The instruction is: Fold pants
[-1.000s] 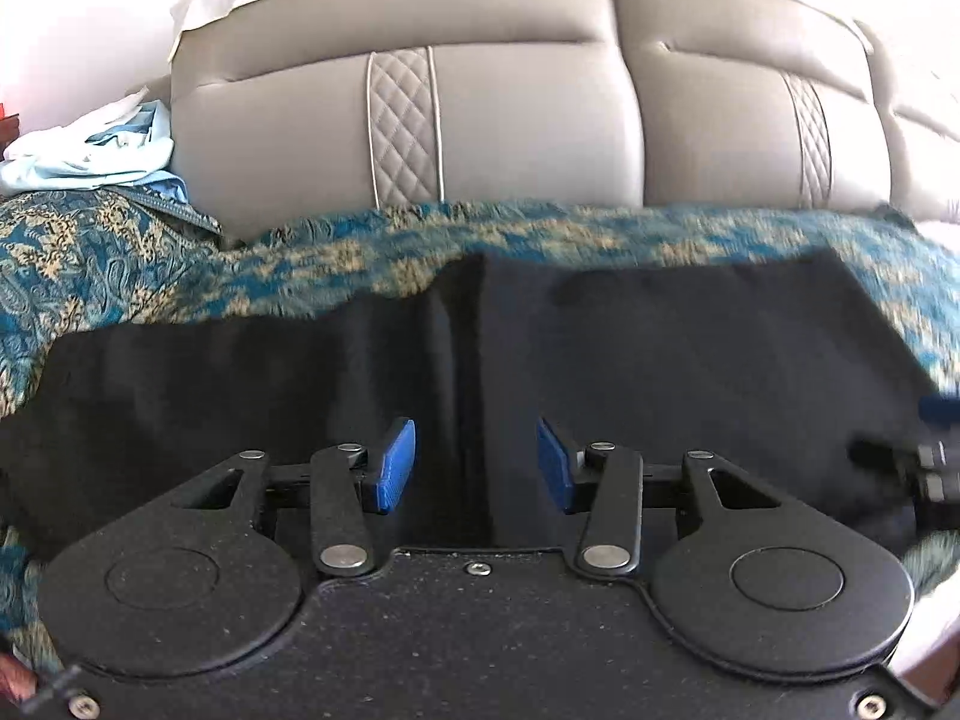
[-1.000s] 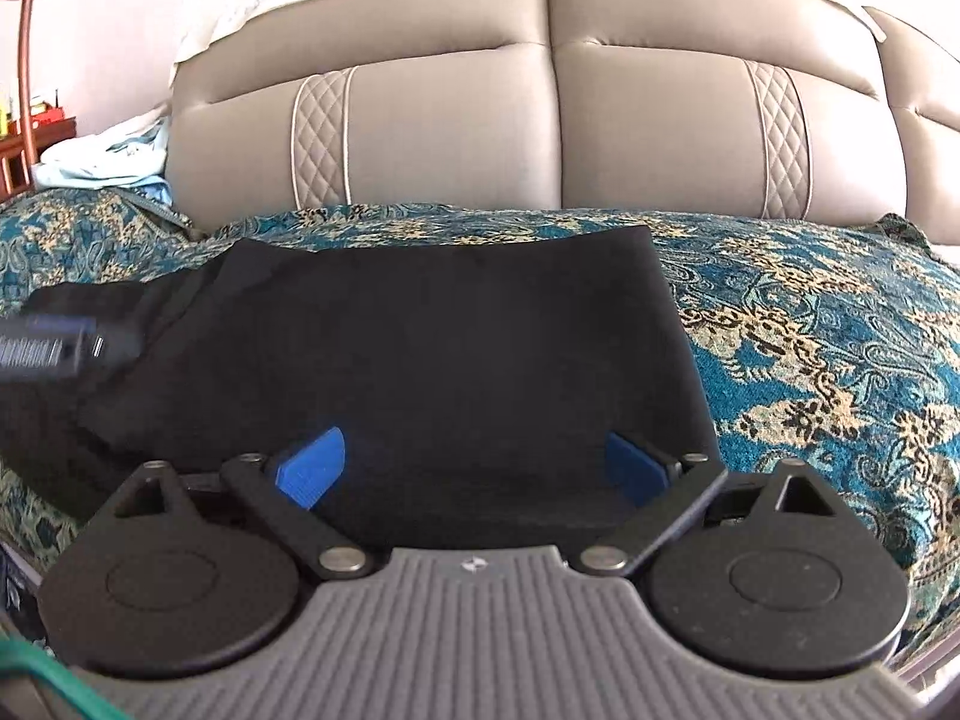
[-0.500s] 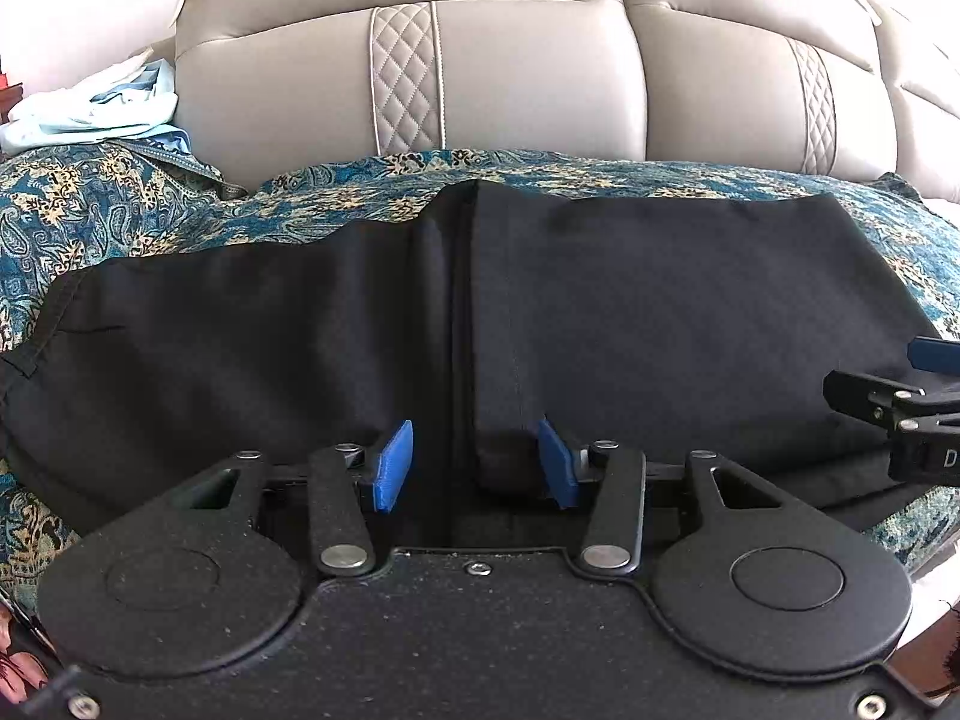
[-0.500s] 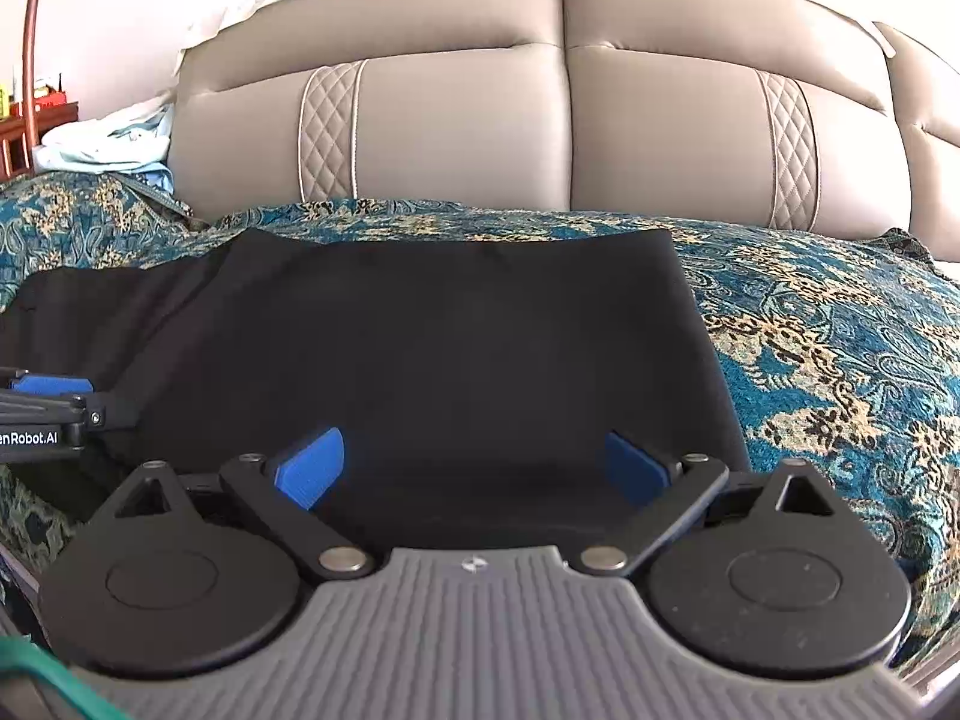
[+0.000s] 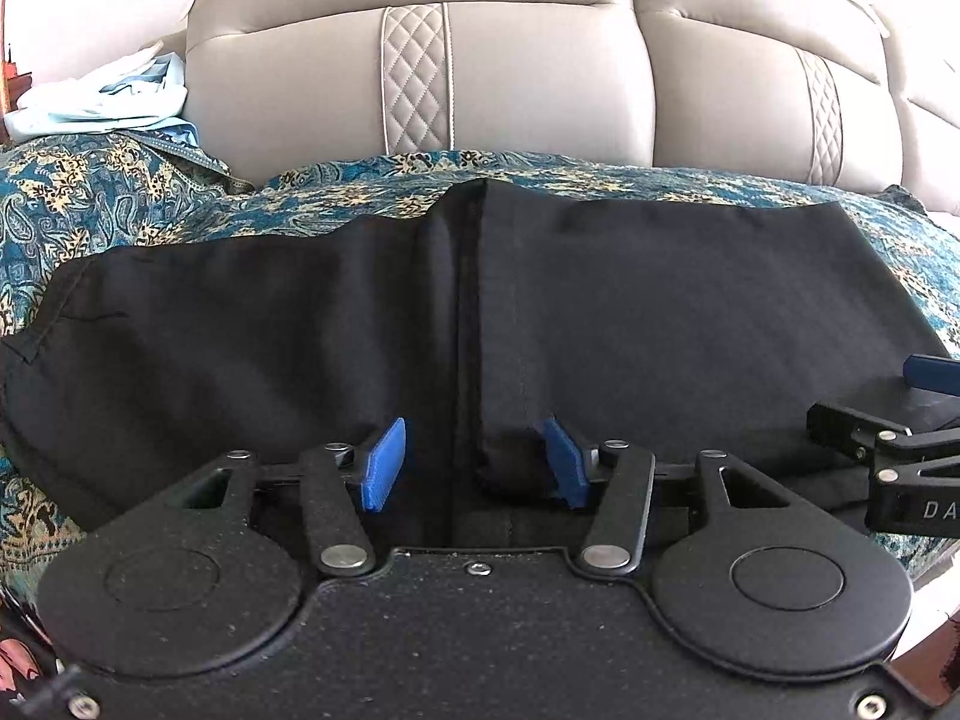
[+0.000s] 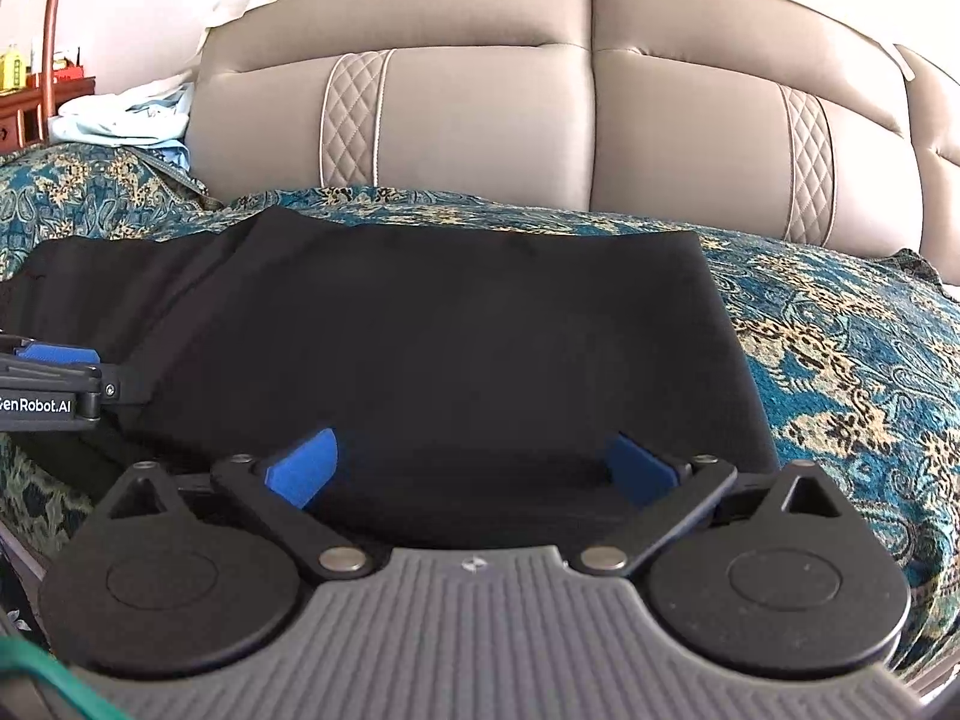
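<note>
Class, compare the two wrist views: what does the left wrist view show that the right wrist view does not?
Only the left wrist view: the pants' folded edge between the left gripper's opening pads, and the pants' far left end.

Only the right wrist view: wooden furniture by the wall, and the right gripper's wide-open pads.

Both: black pants, patterned bedspread, beige headboard, pale blue clothes.

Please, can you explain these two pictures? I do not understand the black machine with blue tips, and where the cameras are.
There is no robot. A person holds one hand tool in each hand; each has two blue-tipped tongs and a camera looking forward along them. One picture is from the left tongs, the other from the right tongs. Black pants lie partly folded on a patterned bedspread, before a padded headboard. The left tongs are opening, with a fold of cloth between them. The right tongs stand open over the pants, holding nothing.
</note>
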{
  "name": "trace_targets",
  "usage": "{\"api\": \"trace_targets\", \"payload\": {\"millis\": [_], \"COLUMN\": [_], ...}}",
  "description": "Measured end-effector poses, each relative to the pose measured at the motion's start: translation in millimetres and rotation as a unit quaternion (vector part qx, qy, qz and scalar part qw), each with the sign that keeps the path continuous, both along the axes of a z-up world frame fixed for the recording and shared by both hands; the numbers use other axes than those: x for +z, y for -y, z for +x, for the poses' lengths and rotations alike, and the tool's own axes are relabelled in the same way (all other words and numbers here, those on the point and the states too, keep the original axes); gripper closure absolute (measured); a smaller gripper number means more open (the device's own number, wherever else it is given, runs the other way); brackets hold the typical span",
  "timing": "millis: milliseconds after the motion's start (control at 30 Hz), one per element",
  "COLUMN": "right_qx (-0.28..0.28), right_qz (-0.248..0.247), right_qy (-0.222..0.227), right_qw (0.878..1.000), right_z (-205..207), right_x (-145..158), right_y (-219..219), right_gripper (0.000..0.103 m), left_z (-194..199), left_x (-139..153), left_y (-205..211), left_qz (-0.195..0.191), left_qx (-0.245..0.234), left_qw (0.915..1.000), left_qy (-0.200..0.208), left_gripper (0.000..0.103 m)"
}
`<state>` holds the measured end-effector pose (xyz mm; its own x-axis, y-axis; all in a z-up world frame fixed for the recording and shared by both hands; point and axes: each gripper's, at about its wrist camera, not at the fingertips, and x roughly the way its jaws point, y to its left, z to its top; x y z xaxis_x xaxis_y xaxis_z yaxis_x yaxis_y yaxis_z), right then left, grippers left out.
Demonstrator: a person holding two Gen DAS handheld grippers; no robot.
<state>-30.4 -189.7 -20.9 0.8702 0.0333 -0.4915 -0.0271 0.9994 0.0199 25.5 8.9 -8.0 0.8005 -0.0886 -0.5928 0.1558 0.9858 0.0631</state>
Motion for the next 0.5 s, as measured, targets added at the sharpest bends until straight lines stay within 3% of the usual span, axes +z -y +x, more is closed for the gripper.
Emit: {"api": "trace_targets", "payload": {"millis": [367,500], "right_qx": [0.007,0.003], "right_qz": [-0.017,-0.008], "right_qy": [0.0,0.003], "right_qw": [1.0,1.0], "right_z": [4,3], "right_x": [-6,-2], "right_y": [-12,-14], "right_gripper": [0.0,0.0], "left_z": [0,-3], "left_x": [-1,5], "left_y": [0,-12], "left_qz": [-0.001,-0.036], "left_qx": [-0.002,0.007], "left_qw": [1.0,0.9993], "left_qy": [-0.001,0.003], "left_gripper": [0.039,0.029]}}
